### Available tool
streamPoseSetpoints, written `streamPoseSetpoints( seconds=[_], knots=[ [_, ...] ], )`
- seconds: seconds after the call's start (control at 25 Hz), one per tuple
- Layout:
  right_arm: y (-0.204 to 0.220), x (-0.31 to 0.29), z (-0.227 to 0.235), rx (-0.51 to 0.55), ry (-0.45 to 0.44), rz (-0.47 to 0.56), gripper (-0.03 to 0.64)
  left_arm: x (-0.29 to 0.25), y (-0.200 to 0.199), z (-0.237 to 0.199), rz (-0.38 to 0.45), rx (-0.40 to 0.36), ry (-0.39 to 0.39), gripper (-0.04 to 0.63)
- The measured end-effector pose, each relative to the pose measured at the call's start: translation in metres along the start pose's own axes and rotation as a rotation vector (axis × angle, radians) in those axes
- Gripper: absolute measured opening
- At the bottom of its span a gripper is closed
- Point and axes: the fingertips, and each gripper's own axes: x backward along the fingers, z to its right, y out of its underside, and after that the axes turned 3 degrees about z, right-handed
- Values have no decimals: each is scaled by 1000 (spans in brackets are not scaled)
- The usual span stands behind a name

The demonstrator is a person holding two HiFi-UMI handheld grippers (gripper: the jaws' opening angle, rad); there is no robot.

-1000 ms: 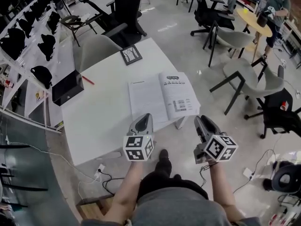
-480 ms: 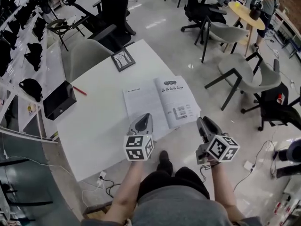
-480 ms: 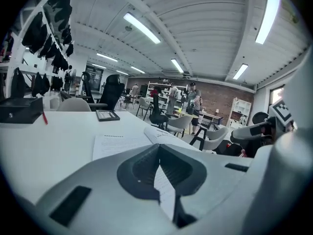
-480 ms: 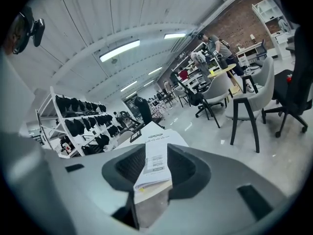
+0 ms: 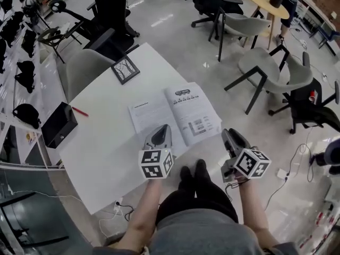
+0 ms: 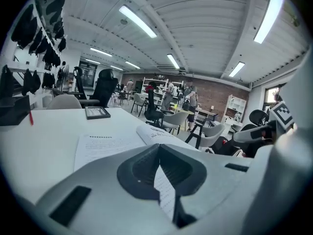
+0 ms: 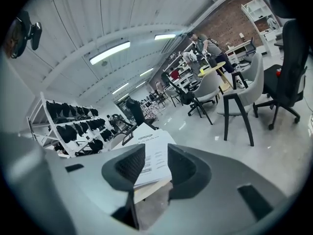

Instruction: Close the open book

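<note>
Zero pages turned so far: open book point(image 5: 175, 113) lying flat, print up, near the front edge of the white bench point(image 5: 101, 137). Over its near left page, left gripper point(image 5: 162, 132), jaws pinched together on nothing; right gripper point(image 5: 227, 134) just off the right page's corner, jaws parted, empty. Left to do: folding one half over.

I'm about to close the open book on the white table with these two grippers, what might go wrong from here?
1. The book lies close to the table's near edge; a sideways shove might slide it off.
2. The right gripper, jaws apart and not on the book, may catch only the top sheets and crease them.
3. The left gripper has its jaws together, so it can press but not pinch; the book may skid.
</note>
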Motion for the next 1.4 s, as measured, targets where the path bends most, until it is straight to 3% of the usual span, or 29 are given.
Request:
streamPoseSetpoints(
  seconds=[0.64, 1.4],
  knots=[
    [23, -11, 45, -153, 25, -53, 173, -28, 14, 7, -80, -40, -10, 6],
    [60, -28, 49, -316, -42, -171, 242, -28, 35, 6, -138, -49, -41, 6]
  ],
)
